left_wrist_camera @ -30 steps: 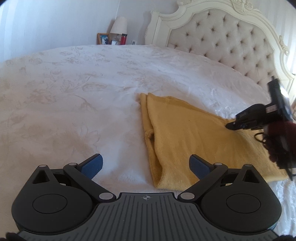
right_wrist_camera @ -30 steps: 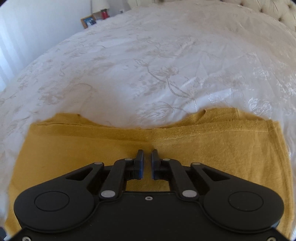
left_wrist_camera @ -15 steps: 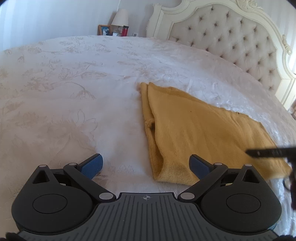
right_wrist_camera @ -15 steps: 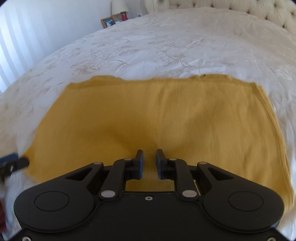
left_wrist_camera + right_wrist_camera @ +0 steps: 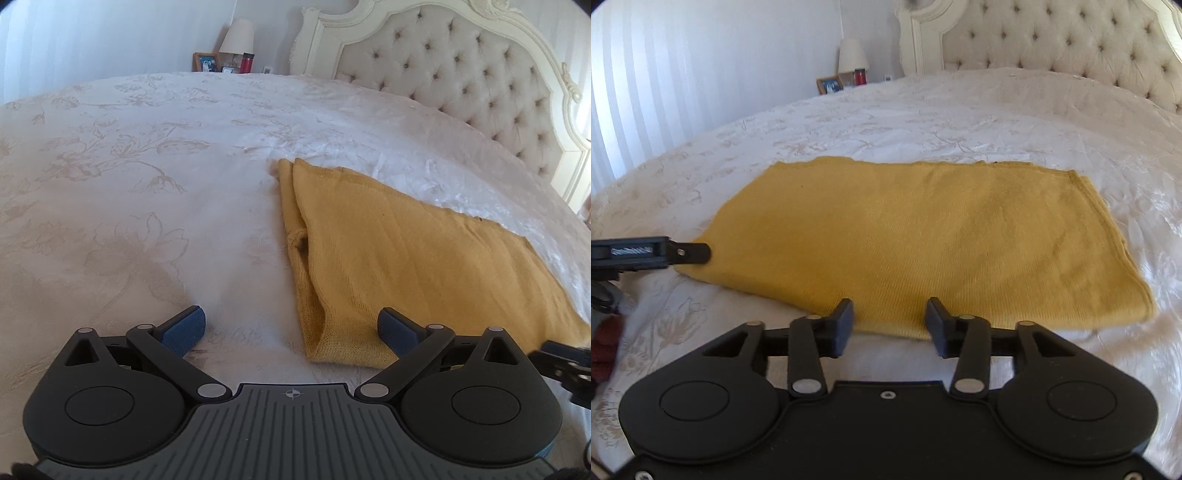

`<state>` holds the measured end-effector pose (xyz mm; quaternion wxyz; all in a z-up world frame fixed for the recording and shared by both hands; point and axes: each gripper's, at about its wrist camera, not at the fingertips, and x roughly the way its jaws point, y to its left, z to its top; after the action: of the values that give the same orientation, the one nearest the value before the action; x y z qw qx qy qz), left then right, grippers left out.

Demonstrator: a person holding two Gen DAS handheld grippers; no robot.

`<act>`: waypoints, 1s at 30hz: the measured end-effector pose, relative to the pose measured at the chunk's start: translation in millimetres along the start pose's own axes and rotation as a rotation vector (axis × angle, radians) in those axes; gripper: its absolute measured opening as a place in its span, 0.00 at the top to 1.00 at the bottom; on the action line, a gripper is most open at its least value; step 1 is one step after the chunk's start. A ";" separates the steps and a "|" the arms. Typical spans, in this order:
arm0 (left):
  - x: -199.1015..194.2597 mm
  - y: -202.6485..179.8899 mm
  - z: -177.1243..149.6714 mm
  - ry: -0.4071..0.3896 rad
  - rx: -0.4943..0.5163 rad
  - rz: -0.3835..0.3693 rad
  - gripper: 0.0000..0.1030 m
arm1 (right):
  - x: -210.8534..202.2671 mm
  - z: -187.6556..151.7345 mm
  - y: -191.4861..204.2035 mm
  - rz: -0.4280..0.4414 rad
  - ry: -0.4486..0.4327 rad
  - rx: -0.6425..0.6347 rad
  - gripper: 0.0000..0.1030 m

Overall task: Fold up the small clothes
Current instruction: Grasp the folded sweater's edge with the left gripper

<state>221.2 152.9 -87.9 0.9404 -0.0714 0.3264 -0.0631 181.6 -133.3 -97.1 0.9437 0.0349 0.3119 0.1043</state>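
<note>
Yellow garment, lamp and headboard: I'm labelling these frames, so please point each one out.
yellow garment (image 5: 923, 236), right wrist view, middle of its top layer
lamp (image 5: 238, 37), left wrist view, on the shade
headboard (image 5: 461, 74), left wrist view, tufted panel

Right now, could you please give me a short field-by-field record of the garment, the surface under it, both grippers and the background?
garment: mustard-yellow knit garment, folded into a flat rectangle, layered edges showing on its left side
surface: white floral-embroidered bedspread
left gripper: open, empty, over the garment's near left corner
right gripper: open, empty, at the garment's near edge
background: cream tufted headboard; white-shaded lamp, framed photo and red cylindrical container beyond the bed
fold status: garment lies folded, released
</note>
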 end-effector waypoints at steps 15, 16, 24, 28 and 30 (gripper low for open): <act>1.8 12.1 28.9 0.031 -0.132 -0.058 0.02 | -22.9 -29.5 -11.0 0.236 0.066 -0.136 0.08; 6.0 10.9 35.2 0.041 -0.137 -0.056 0.02 | -22.6 -30.0 -12.0 0.253 0.071 -0.149 0.07; 58.7 -13.5 66.2 0.151 -0.112 -0.114 0.18 | -18.8 -30.2 -26.4 0.425 0.093 -0.260 0.01; 83.7 -32.4 71.2 0.201 -0.070 -0.116 0.19 | -20.1 -31.1 -44.5 0.506 0.061 -0.180 0.01; 89.7 -40.0 71.6 0.210 -0.043 -0.095 0.19 | -20.6 -32.9 -54.2 0.530 0.033 -0.116 0.01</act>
<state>332.8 105.5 -79.6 0.8953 -0.1001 0.4206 -0.1077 155.4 -190.7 -118.6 0.8788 0.0596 0.3008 0.3657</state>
